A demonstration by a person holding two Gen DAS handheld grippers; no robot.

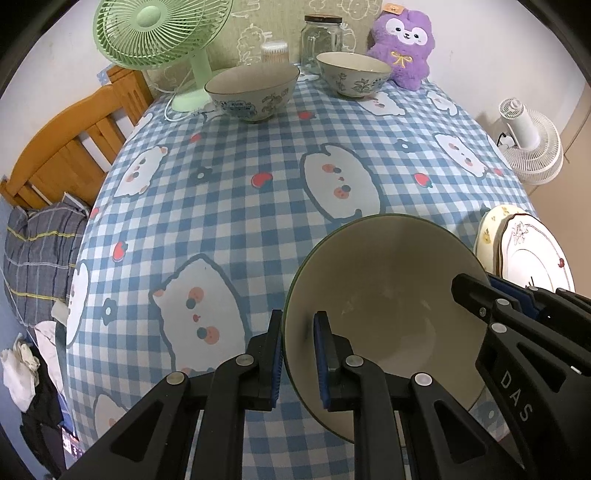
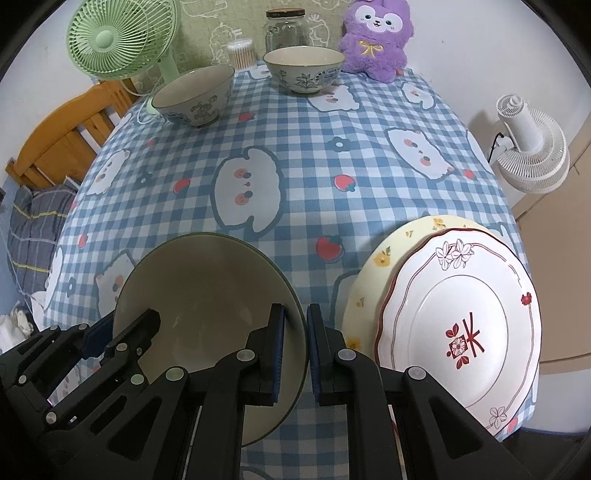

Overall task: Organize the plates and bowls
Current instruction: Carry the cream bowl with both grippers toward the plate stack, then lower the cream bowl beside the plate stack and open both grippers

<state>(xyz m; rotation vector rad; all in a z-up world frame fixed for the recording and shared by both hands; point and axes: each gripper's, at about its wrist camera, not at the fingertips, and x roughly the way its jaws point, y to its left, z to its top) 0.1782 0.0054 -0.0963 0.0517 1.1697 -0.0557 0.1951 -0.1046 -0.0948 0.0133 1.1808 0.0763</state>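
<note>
Two handheld grippers clamp opposite sides of one large cream bowl above a blue-and-white checked tablecloth

The left gripper (image 1: 298, 360) pinches the bowl's left rim, one blue pad inside the wall and one outside; the right gripper (image 2: 295, 354) is clenched on the right rim the same way – both point steeply down. The large bowl (image 2: 207, 295), cream inside with a dark green edge, sits tilted near the front of the tablecloth (image 2: 314, 147). Just to its right lies a white plate (image 2: 461, 317) with red flower marks, stacked on a pale yellow plate (image 2: 388, 254). At the far end stand two patterned bowls, apart from each other – one on the left (image 2: 194, 98), one on the right (image 2: 304, 70) – near a green fan (image 2: 114, 40), a glass jar (image 2: 286, 27) and a purple plush toy (image 2: 375, 40)
</note>
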